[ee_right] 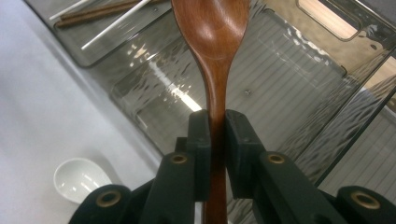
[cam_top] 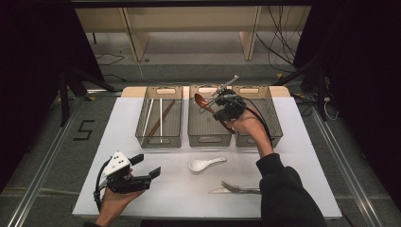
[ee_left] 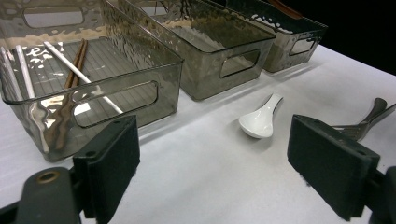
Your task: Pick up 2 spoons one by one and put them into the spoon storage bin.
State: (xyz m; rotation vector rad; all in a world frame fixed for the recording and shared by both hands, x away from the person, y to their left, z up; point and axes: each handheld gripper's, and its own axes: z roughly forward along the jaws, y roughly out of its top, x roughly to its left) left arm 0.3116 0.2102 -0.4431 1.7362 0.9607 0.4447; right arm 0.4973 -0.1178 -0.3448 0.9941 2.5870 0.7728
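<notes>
White spoon (cam_top: 204, 164), fork (cam_top: 239, 188), perhaps knife (cam_top: 218, 191)

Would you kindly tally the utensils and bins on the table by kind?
Bins: 3
Spoons: 2, a white one on the table and a wooden one in the right claw
Chopsticks: 4, in the left bin
Forks: 1
Knives: 1
Total: 11

I see the brown wooden spoon (ee_right: 212, 42) clamped by its handle, bowl forward, held tilted in the air over the middle clear bin (cam_top: 203, 127).
</notes>
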